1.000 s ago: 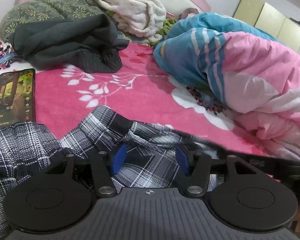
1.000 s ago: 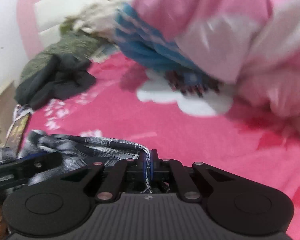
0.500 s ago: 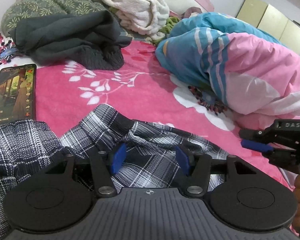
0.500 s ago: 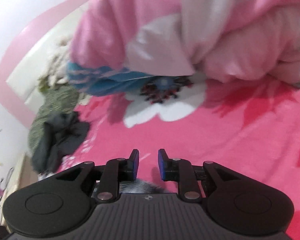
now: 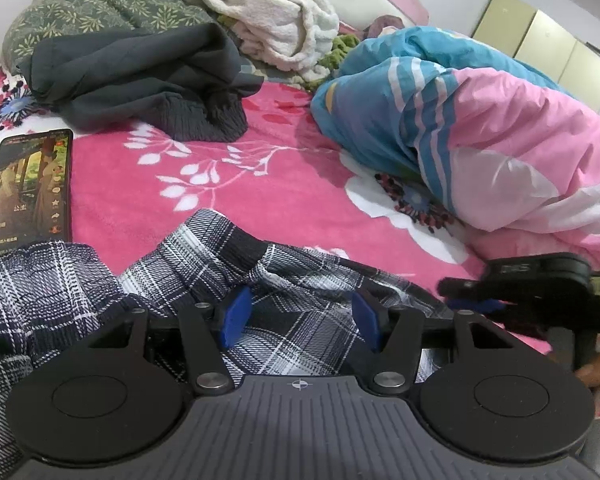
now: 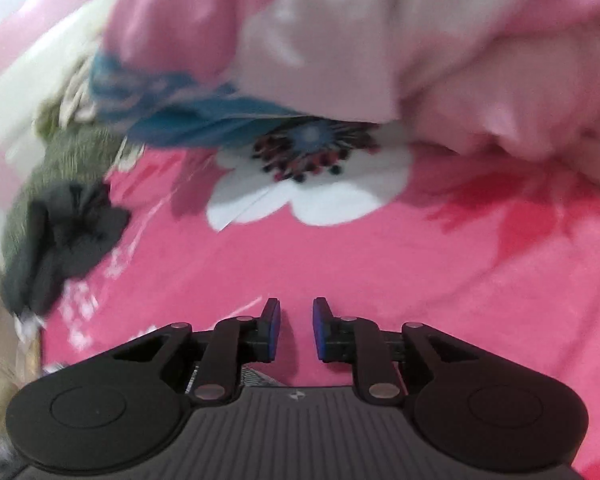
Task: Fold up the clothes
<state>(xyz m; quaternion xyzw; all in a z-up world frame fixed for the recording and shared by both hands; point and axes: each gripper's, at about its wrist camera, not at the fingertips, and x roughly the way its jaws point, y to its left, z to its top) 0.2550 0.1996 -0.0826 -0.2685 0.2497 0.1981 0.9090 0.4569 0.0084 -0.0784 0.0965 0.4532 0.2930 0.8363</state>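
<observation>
Here, 1 plaid garment (image 5: 284, 312) lies crumpled at the near edge of the pink bedspread (image 5: 260, 196), under the spread, empty left gripper (image 5: 300, 316). The right gripper (image 6: 296, 328), narrowly parted and closing, pinches nothing. 1 phone (image 5: 28, 188) lies left; open bedspread ahead.
</observation>
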